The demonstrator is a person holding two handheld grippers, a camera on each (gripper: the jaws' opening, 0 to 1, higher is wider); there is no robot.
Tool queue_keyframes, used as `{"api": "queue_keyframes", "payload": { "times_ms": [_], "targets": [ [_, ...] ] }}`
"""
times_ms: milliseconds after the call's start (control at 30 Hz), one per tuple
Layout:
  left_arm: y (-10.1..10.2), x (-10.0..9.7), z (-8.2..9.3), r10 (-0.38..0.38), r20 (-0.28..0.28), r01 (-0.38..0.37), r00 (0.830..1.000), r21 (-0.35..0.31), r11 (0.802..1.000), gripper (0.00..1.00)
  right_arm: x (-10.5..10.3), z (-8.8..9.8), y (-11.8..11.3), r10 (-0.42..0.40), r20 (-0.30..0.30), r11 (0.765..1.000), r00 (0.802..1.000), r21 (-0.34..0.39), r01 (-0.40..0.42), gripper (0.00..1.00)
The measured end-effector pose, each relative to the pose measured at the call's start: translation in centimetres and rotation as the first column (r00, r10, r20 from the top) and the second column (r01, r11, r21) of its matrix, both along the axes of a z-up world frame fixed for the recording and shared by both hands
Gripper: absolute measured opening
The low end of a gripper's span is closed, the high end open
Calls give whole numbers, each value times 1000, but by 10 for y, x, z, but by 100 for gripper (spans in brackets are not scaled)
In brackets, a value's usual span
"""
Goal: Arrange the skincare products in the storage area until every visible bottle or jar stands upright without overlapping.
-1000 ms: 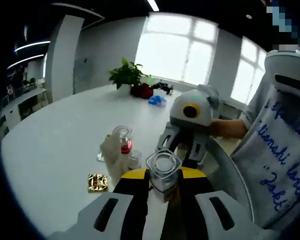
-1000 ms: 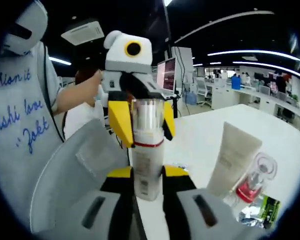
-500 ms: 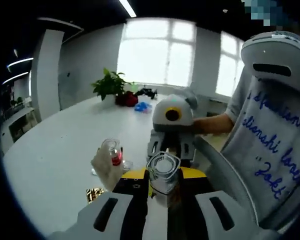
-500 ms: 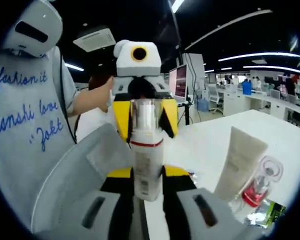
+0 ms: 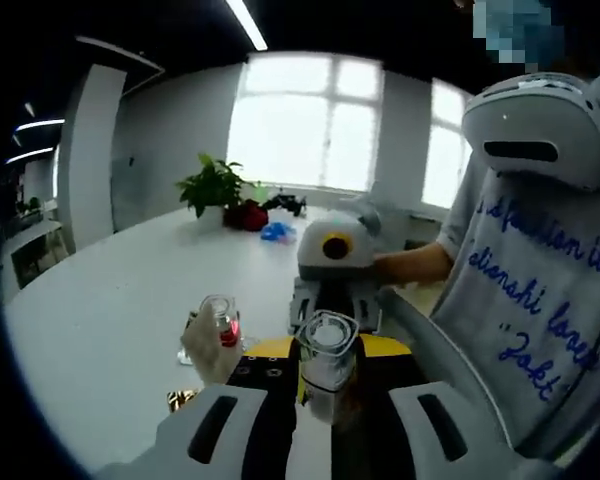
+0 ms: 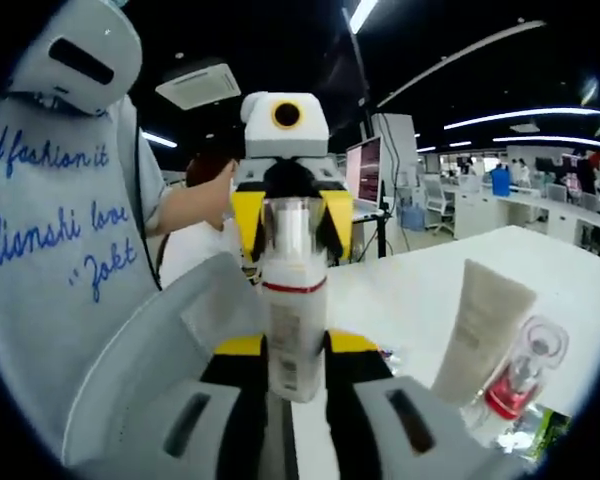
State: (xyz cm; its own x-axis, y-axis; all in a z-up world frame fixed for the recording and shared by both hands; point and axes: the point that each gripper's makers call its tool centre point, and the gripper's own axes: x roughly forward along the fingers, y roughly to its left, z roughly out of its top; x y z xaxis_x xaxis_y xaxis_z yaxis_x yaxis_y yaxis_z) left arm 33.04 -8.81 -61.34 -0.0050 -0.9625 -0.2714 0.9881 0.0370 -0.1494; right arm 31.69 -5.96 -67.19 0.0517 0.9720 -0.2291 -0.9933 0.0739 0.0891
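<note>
We hold 1 bottle [image 6: 295,300] between both grippers, lifted above the white desk [image 5: 110,310].

In the left gripper view, going left to right, we see a gold packet [image 5: 180,400] low on the desk, then a cream tube [image 5: 208,352] with a small clear bottle [image 5: 220,322] holding red liquid just beside it, both standing. Right of those, the left gripper [image 5: 325,372] has its fingers clamped on the clear-capped top end of the bottle. The right gripper [image 5: 330,290] faces us from just beyond, and a person's printed shirt [image 5: 535,300] is at far right.

In the right gripper view, the right gripper [image 6: 295,365] has its fingers clamped on the bottle's lower body, and the left gripper's yellow fingers [image 6: 245,225] pinch the clear cap [image 6: 293,235] above the red band. Further right stand the tube [image 6: 480,325] and the red-filled bottle [image 6: 520,375].

Our main risk, as we judge it, is the double grip: if the 2 hands pull apart or twist unevenly, the cap could pop off or the bottle could slip. Letting go with 1 side before the other is steady could drop it. Setting it down too near the tube and small bottle could knock them over, since they stand close together.
</note>
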Motion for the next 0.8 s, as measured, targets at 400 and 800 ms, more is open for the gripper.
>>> {"api": "queue_keyframes", "payload": {
  "times_ms": [400,800],
  "targets": [
    [-2,12,-7,93,-32,-93,995,11,996,17,11,-7,-2,-64,-18,998,998,-16,64,20],
    [-4,25,-38,169,28,-171,985,140,975,17,30,-14,-5,-178,-59,983,982,-49,176,20]
  ]
}}
